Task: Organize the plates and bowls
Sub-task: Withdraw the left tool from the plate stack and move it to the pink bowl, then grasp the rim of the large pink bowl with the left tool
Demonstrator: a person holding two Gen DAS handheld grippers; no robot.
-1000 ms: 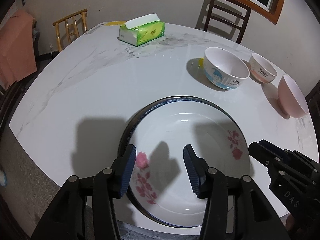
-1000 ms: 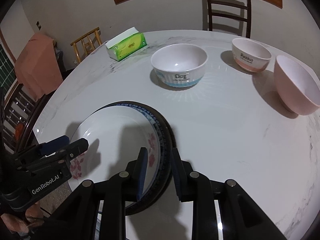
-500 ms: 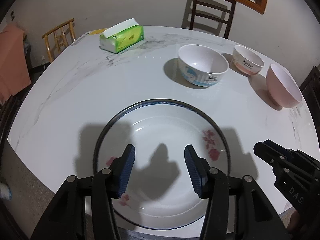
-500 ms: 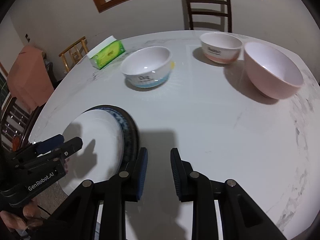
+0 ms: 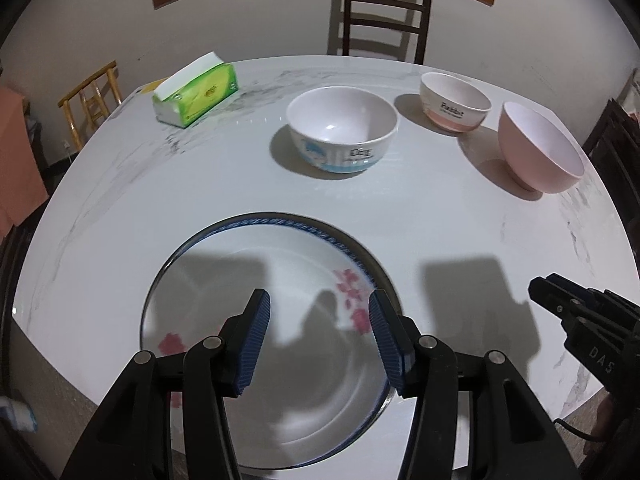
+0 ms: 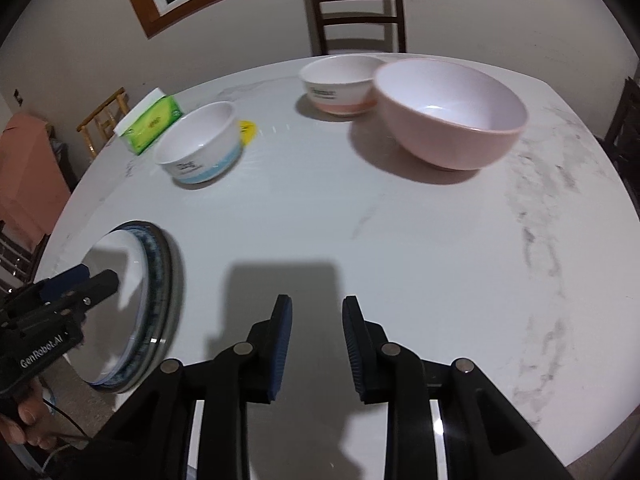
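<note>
My white plate [image 5: 280, 408] with pink flowers and a blue-patterned rim lies flat at the near edge of the table [image 5: 200, 200], seemingly on top of a darker-rimmed plate, though I cannot tell for sure. Further in, towards the far edge, my white bowl with the blue cartoon band [image 5: 342, 134] stands upright, and to its right, well apart from it, stands the smaller white bowl with the pink base [image 5: 454, 102]. The plain pink bowl [image 5: 538, 148] stands upright near the right edge, close beside the small one; all three are empty.
</note>
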